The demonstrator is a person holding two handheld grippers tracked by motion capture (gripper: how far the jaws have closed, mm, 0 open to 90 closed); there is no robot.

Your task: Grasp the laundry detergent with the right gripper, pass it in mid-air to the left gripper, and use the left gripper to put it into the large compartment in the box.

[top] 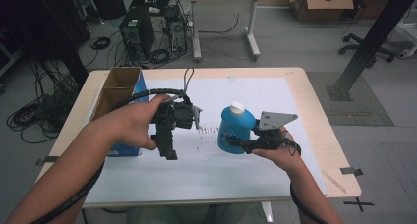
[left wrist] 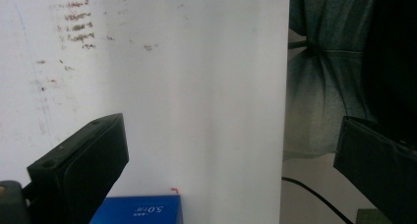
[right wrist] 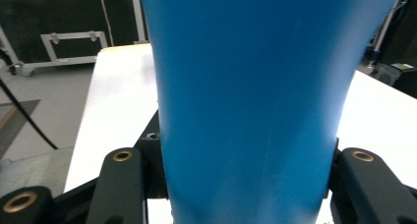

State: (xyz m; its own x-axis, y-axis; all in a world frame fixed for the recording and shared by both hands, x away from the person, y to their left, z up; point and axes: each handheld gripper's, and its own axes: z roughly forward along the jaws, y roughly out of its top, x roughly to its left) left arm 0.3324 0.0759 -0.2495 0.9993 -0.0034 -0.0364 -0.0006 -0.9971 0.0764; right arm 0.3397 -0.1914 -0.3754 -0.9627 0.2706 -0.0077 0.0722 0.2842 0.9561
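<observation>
smooth blue plastic bottle (top: 235,129) clamped in right gripper (top: 231,141); white cap (top: 237,106).

1. Bright blue bottle (top: 236,129) with a white cap (top: 237,106).
2. Black right gripper (top: 231,139) topped by a grey plate (top: 274,120); brass-coloured rivets on its jaw arms.
3. Black left gripper (top: 167,146) with matte jaws.
4. White table mat (top: 246,91), speckled with brownish smudges (left wrist: 76,20).
5. Brown cardboard box (top: 118,94) with a blue side.
6. Pale wood table edge (top: 314,106).
</observation>
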